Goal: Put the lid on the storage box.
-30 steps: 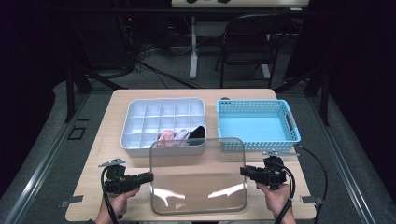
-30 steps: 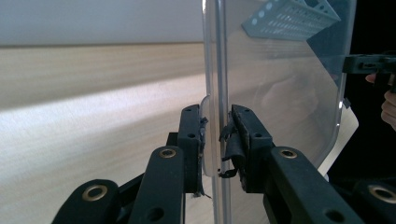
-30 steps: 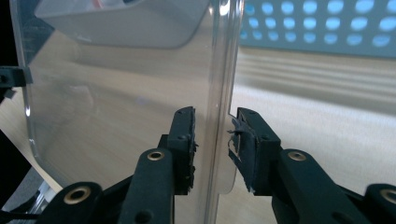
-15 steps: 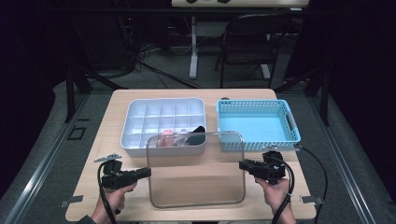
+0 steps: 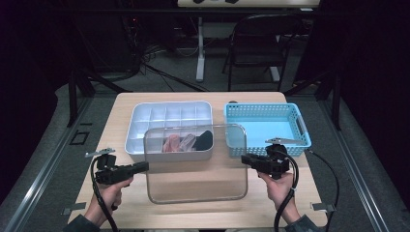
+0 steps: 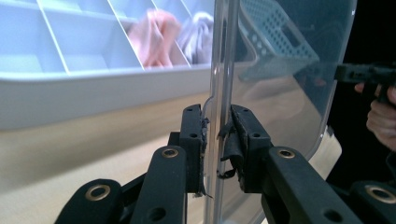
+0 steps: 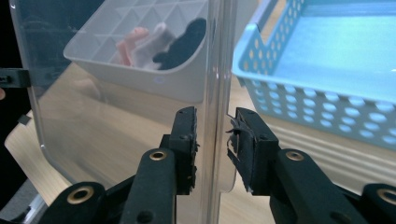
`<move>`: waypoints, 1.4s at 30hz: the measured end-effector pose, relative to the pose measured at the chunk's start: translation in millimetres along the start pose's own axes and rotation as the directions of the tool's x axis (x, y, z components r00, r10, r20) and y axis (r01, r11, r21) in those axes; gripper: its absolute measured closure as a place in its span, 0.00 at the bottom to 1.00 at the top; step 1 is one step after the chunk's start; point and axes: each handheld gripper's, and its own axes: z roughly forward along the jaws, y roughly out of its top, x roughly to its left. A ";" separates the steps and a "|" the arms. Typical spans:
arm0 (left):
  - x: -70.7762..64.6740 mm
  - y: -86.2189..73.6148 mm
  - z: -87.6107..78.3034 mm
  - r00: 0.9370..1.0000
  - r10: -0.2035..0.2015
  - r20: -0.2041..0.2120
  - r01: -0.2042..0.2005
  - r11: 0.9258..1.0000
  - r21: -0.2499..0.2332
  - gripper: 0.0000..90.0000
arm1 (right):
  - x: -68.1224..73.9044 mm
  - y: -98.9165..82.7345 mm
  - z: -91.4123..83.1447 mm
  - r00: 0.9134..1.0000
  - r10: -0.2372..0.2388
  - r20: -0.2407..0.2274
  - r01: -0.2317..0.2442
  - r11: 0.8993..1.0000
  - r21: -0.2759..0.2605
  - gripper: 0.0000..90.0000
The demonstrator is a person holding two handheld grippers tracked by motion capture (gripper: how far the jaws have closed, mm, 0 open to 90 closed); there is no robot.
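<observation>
Clear lid held tilted over table's near edge, far rim over white divided tray; left gripper clamped on its left edge, right gripper on right edge; blue basket at far-right corner.

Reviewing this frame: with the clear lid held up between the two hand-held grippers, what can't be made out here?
- High view: items in the divided tray sit behind the clear lid; glare blurs them, so what they are is unclear.
- Left gripper view: pink cloth is cut off by the top edge.
- Right gripper view: the blue basket runs off the right edge; its far wall is unseen.
</observation>
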 end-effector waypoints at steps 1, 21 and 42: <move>0.7 3.4 -0.9 1.000 0.004 -0.004 -0.004 1.000 0.000 0.85 | 1.4 3.1 1.7 1.000 -0.004 0.004 0.004 1.000 -0.002 0.77; 24.3 63.0 -9.4 0.999 0.010 -0.046 -0.012 0.999 -0.041 0.84 | 11.6 64.2 31.5 1.000 -0.019 -0.008 0.019 1.000 -0.025 0.78; 58.3 127.3 -7.6 0.992 -0.028 -0.123 0.026 1.000 -0.014 0.83 | 12.3 124.3 78.6 1.000 0.003 -0.019 -0.002 1.000 0.012 0.78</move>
